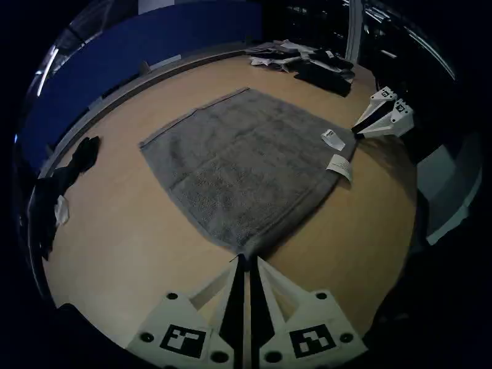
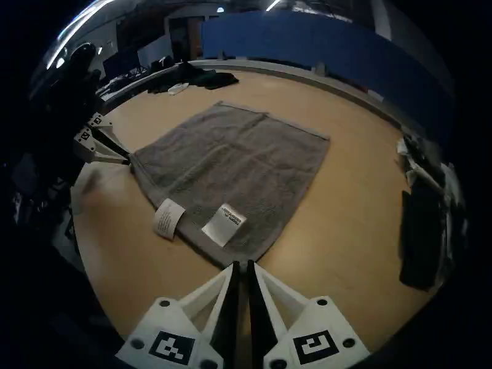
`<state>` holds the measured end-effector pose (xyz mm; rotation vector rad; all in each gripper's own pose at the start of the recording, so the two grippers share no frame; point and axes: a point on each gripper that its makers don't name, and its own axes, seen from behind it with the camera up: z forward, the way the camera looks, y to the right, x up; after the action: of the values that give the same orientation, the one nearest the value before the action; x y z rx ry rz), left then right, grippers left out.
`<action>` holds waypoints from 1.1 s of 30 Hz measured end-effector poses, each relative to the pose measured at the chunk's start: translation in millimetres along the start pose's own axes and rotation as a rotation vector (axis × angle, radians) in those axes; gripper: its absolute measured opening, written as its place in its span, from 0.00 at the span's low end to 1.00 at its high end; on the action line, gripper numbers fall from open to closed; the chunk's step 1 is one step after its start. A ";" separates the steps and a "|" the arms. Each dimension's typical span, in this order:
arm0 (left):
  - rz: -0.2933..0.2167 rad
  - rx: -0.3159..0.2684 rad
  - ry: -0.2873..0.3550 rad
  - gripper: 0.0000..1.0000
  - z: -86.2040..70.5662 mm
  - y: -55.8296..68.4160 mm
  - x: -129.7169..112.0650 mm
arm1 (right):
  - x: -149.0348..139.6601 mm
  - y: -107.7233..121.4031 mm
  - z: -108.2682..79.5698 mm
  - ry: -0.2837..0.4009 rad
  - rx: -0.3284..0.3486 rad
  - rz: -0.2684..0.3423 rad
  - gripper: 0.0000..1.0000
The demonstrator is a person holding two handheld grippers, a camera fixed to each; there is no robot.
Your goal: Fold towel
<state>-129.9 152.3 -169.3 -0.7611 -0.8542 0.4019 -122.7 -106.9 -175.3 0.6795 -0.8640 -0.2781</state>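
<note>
Grey towel [image 1: 246, 166] lies flat and unfolded in the middle of the wooden table [image 1: 123, 246]. Left gripper [image 1: 246, 261]: fingers narrow, pinching the near corner. Right gripper [image 2: 242, 265]: same, nipped on the corner beside the two white labels [image 2: 224, 224]. Step looks like grasp made, first fold not yet begun. Next move likely needs both corners lifted together, carried level to the far edge. No containers; dark clothes [image 1: 323, 71] lie loose at the table's far side.
</note>
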 end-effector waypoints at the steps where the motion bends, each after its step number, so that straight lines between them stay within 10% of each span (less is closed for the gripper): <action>1: 0.000 0.000 0.000 0.06 -0.2 -0.1 0.4 | 0.2 0.1 -0.3 0.000 0.000 0.000 0.09; 33: -0.058 0.040 0.020 0.05 -49.3 -4.9 37.3 | 47.5 1.5 -51.8 0.071 -0.010 0.028 0.08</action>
<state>-67.9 149.7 -167.0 -0.7005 -0.8451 0.3584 -52.6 -106.4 -169.3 0.6632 -0.8035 -0.2317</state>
